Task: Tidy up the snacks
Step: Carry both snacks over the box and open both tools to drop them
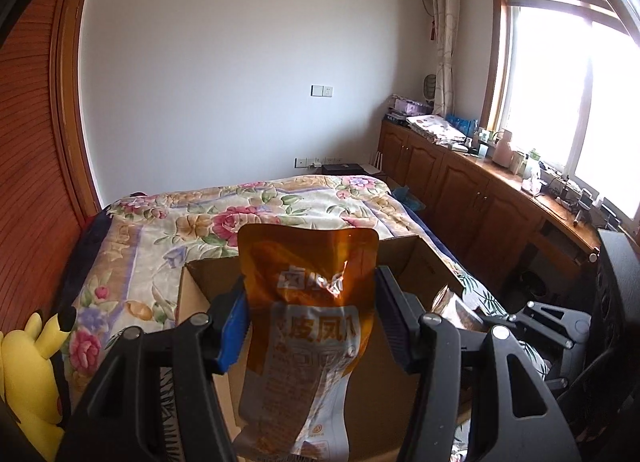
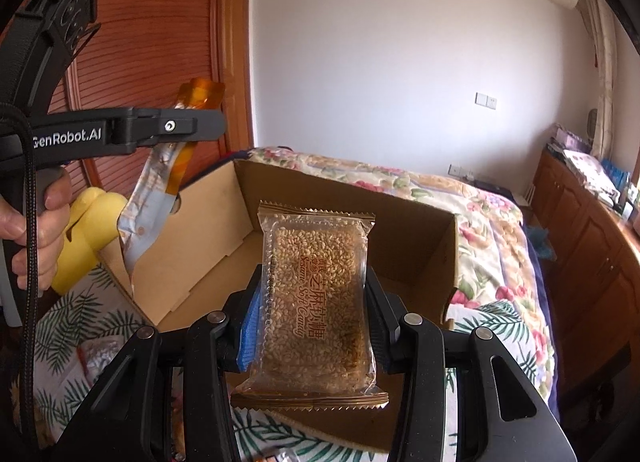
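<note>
Bed point(image 1: 224, 214) under floral quilt fills room. Open cardboard box point(image 2: 420, 230) sits on it, inside bare as far as visible. Yellow plush toy point(image 1: 36, 374) just beside box. Left claw point(image 1: 310, 322) clenched on orange pouch point(image 1: 308, 302), held upright over box (pouch edge-on in right view). Right claw point(image 2: 310, 326) grasping sesame candy pack point(image 2: 316, 302), above box's near edge.

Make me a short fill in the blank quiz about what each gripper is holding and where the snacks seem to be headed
1. The left gripper is clamped on an ____ pouch.
2. The right gripper holds a clear packet labelled Sesame Soft ____.
3. Both snacks hang above an open ____ box on the bed.

Missing words: orange; Candy; cardboard
</note>
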Action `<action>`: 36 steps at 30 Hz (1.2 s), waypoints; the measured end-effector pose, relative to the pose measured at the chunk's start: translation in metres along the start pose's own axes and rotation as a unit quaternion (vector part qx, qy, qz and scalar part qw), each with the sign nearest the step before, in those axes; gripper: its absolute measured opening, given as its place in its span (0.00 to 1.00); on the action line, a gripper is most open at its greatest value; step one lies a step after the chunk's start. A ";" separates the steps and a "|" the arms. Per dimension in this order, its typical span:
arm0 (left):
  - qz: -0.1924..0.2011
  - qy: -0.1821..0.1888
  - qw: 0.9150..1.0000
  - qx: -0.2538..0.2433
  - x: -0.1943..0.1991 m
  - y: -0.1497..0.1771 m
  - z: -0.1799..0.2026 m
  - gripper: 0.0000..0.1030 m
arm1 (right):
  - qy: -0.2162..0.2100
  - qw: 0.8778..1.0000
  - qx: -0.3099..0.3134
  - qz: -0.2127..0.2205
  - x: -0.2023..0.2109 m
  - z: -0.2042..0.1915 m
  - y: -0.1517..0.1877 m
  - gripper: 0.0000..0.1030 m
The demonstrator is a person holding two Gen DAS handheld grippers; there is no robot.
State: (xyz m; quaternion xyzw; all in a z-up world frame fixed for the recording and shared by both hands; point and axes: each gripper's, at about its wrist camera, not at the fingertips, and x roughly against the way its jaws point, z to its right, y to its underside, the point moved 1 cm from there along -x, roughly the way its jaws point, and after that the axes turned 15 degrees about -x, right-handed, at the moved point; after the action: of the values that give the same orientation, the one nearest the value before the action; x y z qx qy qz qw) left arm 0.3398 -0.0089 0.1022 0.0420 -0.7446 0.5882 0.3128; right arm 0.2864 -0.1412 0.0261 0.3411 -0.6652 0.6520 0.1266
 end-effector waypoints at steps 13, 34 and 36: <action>-0.038 0.000 0.999 0.009 -0.034 0.020 -0.002 0.56 | 0.019 0.999 -0.015 -0.028 -0.034 0.008 0.017 0.45; -0.075 0.002 0.997 -0.004 -0.028 0.055 0.011 0.57 | 0.025 0.998 -0.032 -0.052 -0.037 0.009 0.026 0.47; -0.073 0.000 0.997 -0.006 -0.024 0.056 0.012 0.57 | 0.027 0.998 -0.034 -0.054 -0.038 0.009 0.026 0.48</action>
State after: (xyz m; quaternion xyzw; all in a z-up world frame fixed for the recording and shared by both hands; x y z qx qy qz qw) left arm 0.3299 -0.0103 0.0409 0.0939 -0.7431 0.5595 0.3550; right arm 0.3007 -0.1413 -0.0180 0.3538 -0.6641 0.6303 0.1910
